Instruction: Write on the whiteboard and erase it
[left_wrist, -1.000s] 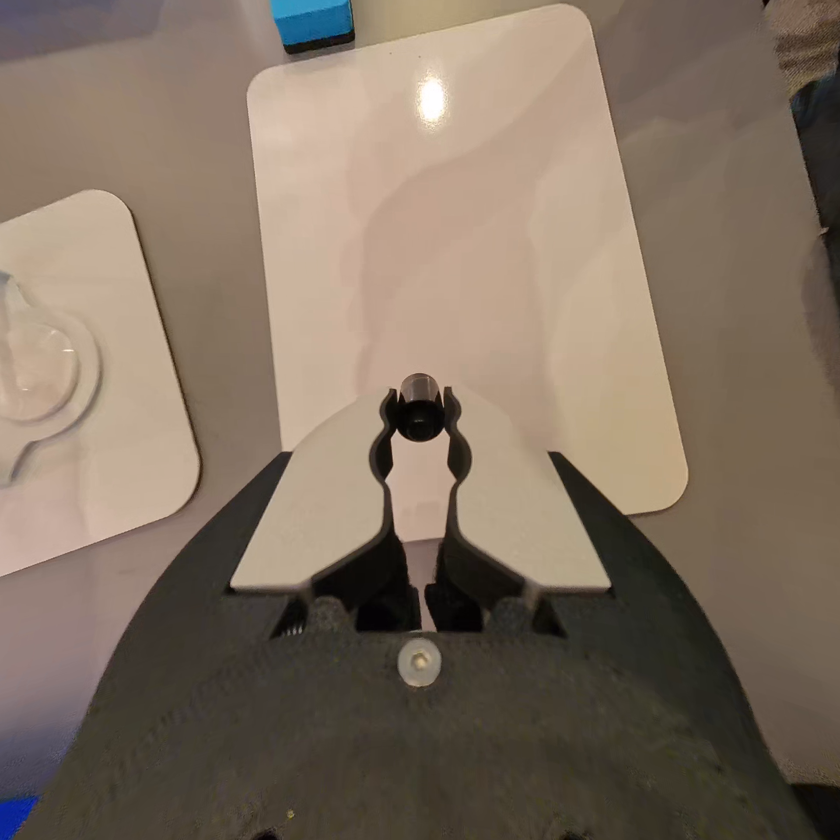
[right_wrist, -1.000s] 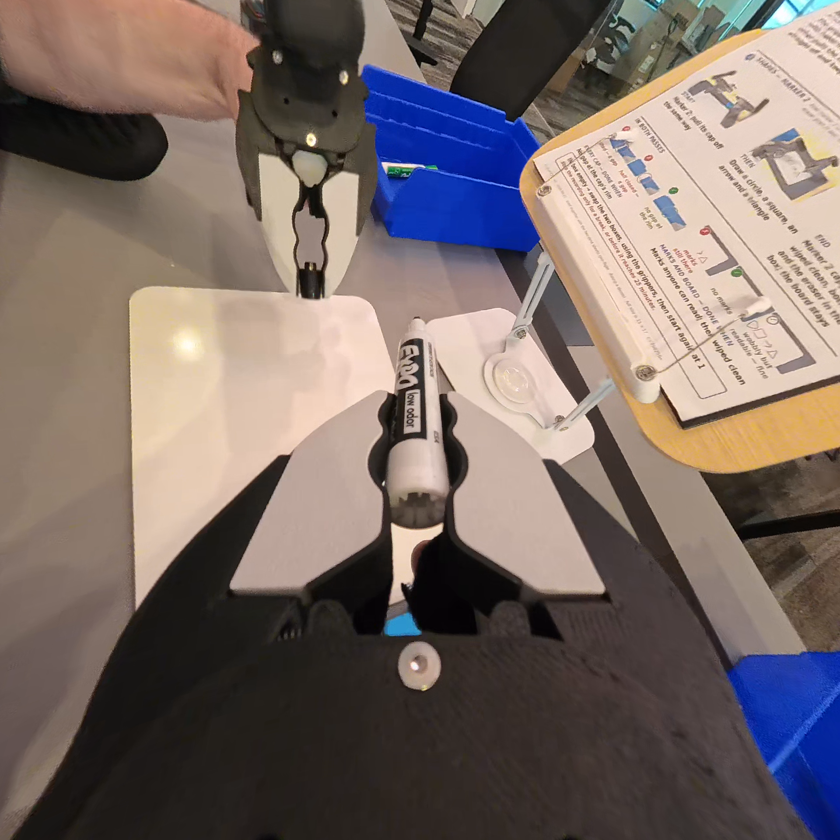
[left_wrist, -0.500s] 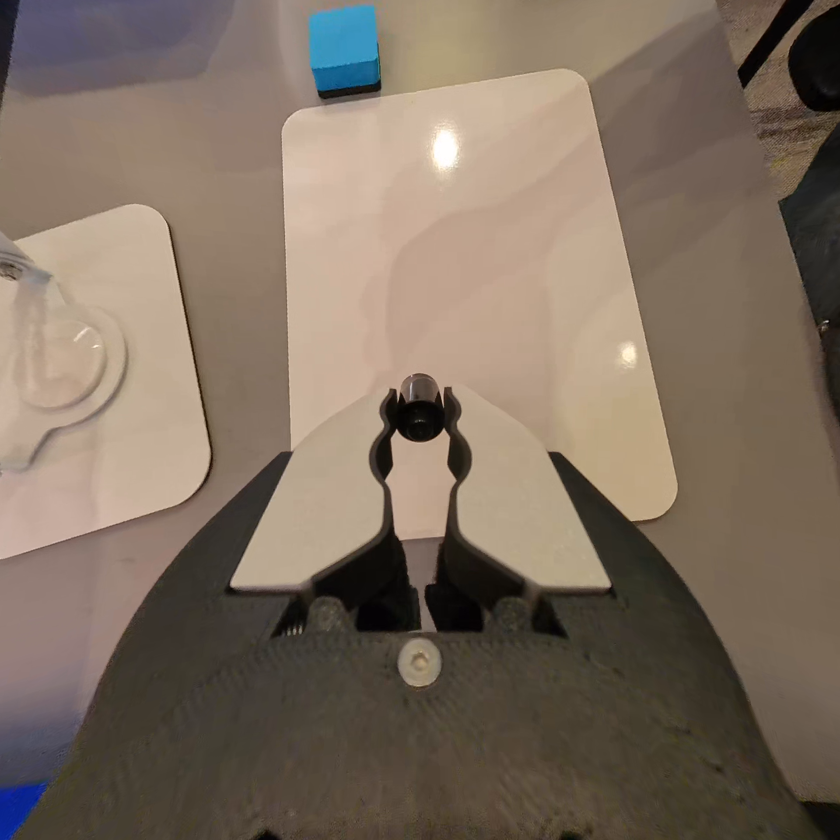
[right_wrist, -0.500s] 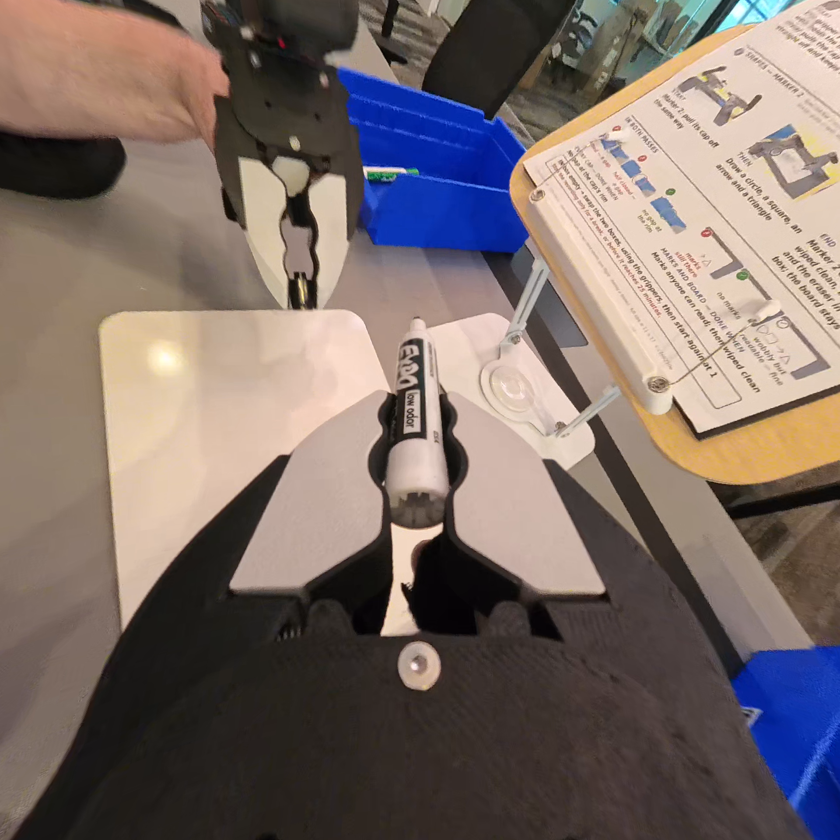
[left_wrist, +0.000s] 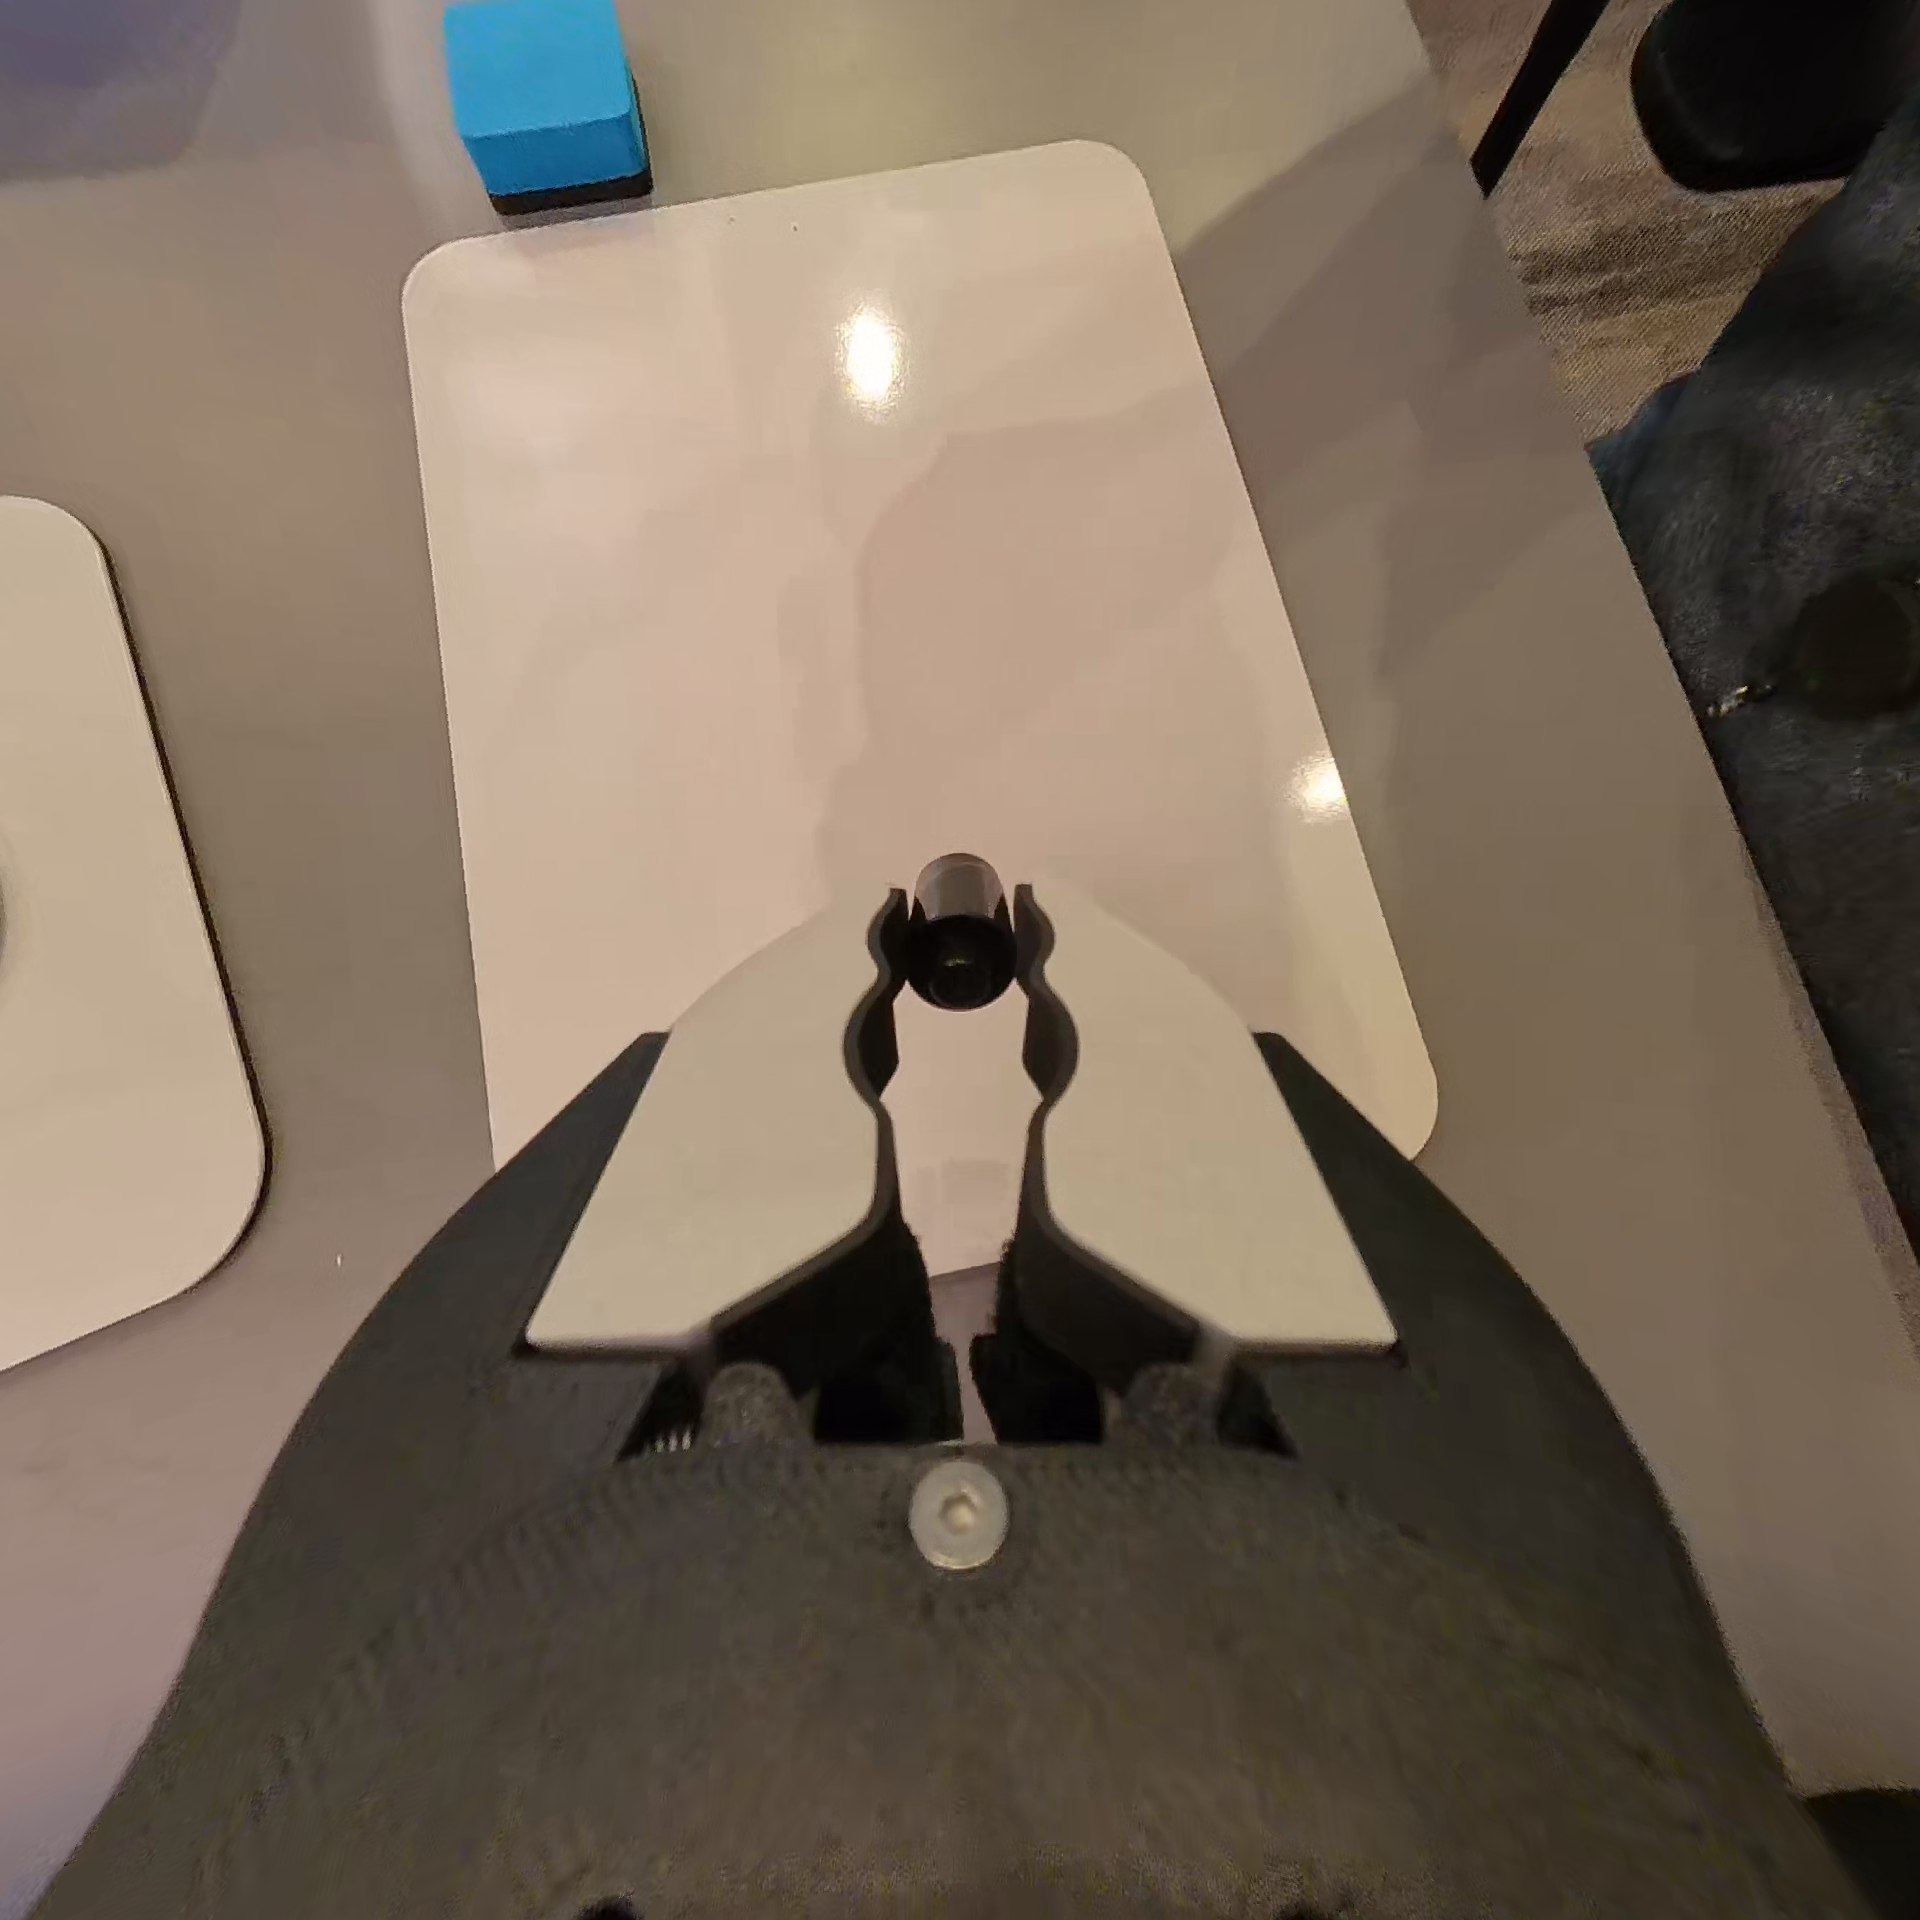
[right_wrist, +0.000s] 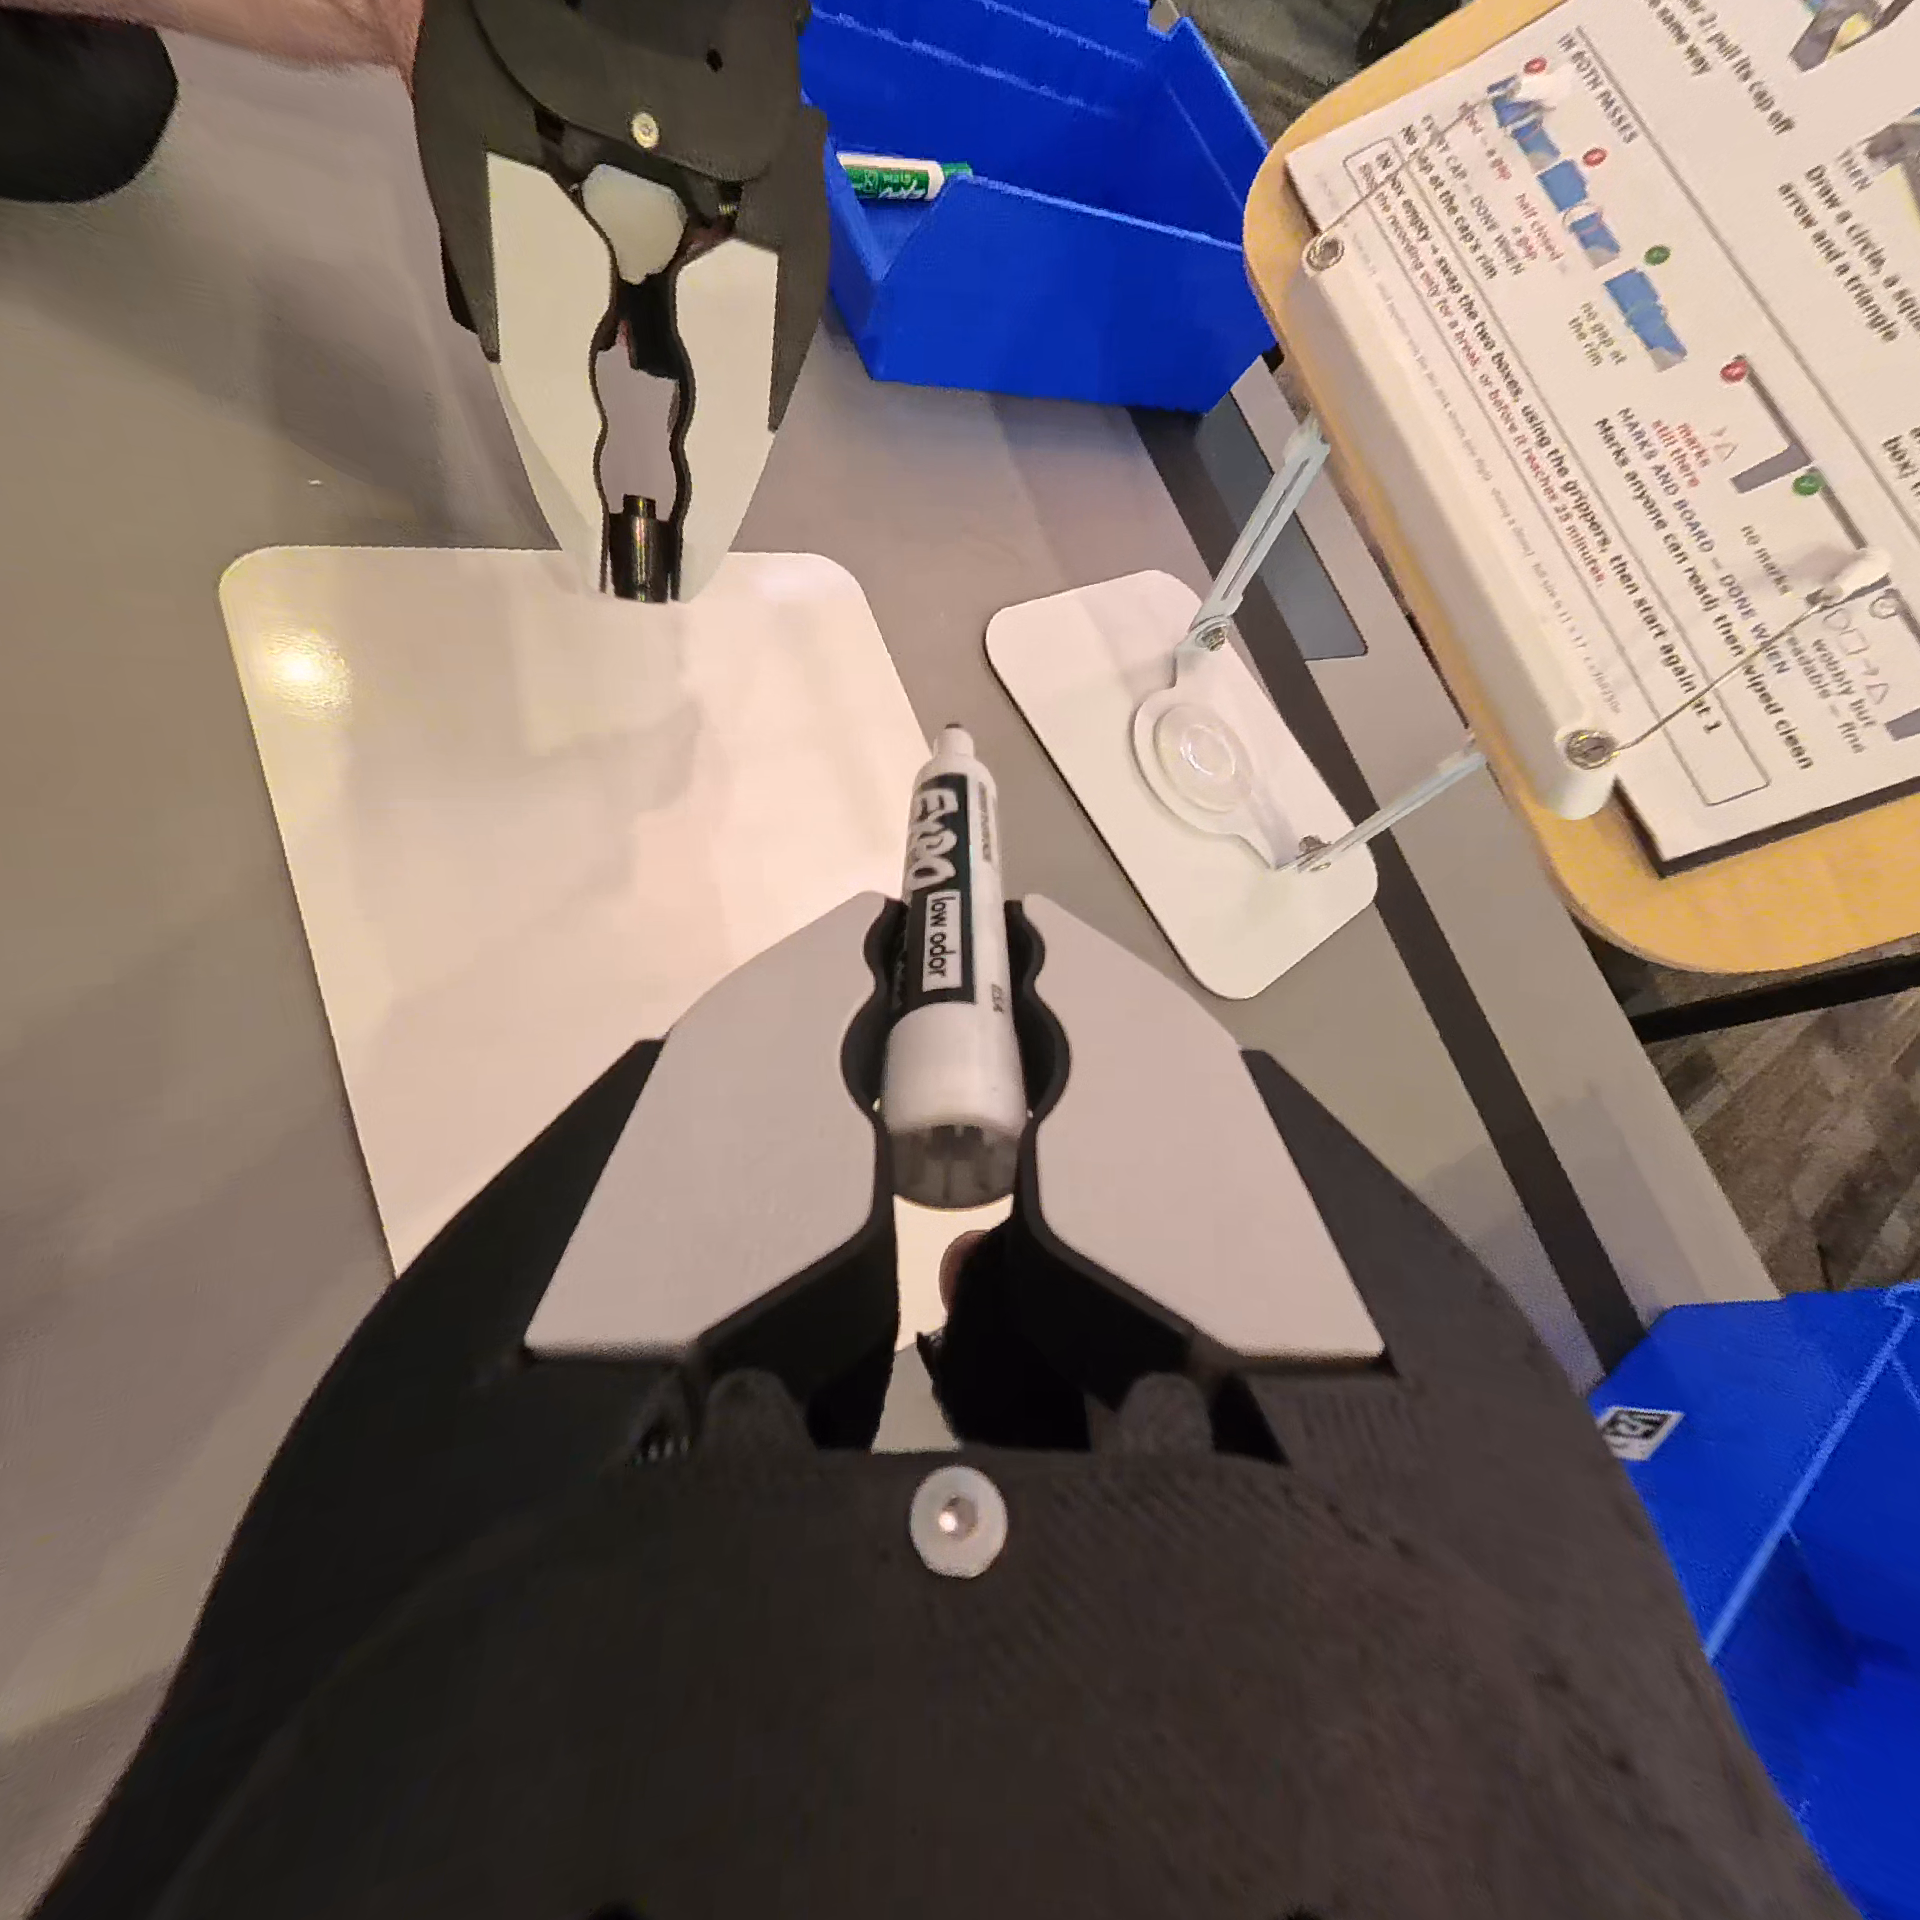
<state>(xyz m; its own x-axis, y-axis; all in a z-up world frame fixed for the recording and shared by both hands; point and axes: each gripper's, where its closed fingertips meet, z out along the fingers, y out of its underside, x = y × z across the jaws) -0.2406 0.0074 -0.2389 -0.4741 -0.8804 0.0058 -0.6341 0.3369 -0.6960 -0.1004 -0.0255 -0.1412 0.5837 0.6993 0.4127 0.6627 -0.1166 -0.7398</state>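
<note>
Whiteboard (right_wrist: 540, 852) lies flat on the grey bench (right_wrist: 135, 727), a glossy white sheet with rounded corners, and its surface looks bare of marks, so the writing has not begun. The right tool (right_wrist: 951, 935) pinches a white-barrelled marker (right_wrist: 951, 914) with a black label, both fingers pressed to the barrel, the uncapped dark tip pointing forward and poised above the board's right edge, apart from the surface. The left tool (left_wrist: 958, 914) is clamped on a small black cap (left_wrist: 958, 940) at its fingertips and hangs over the board's far end as the right wrist view shows it. To do this step well, I would judge that the marker should be brought over the open middle of the board, tilted so the tip meets the surface at a slant, and pressed lightly, since the thin board could slide on the smooth bench; the left tool might steady a corner or stay clear of the strokes. A blue eraser (left_wrist: 551, 94) with a black underside waits just beyond one short edge of the board. A small white base plate (right_wrist: 1174, 779) holding a stand with an instruction sheet (right_wrist: 1662, 364) sits to the right, and blue bins (right_wrist: 1018, 229) stand farther back.
</note>
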